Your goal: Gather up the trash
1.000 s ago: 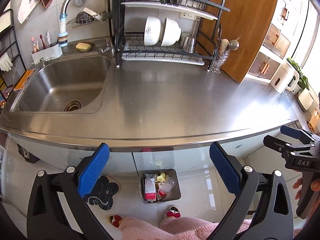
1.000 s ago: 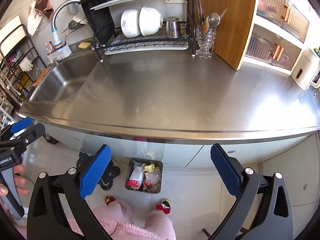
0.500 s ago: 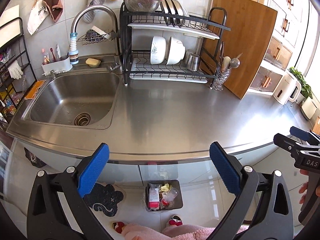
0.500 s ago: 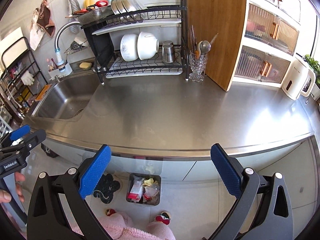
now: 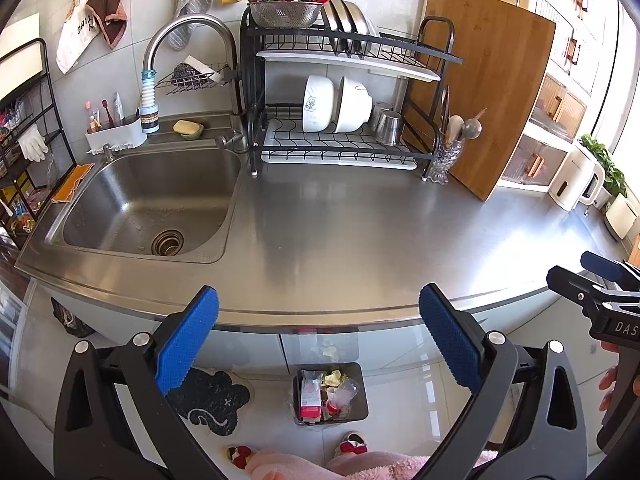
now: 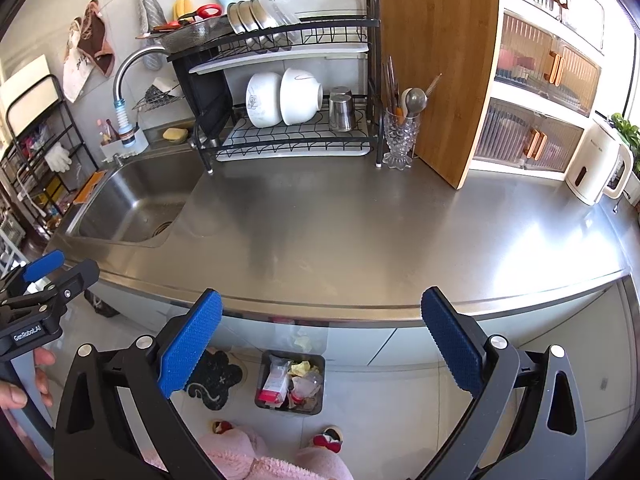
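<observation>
Trash [image 5: 326,390] fills a dark bin [image 5: 357,408] on the floor, below and between the wide-open, empty left claw [image 5: 318,338] and right claw [image 6: 320,338], both held before the steel surface [image 5: 360,240], sink [image 5: 152,200] beyond to their left.

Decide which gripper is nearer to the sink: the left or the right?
Left. The left gripper hangs in front of the counter edge just right of the sink; the right gripper is held farther right, by the counter's far end.
</observation>
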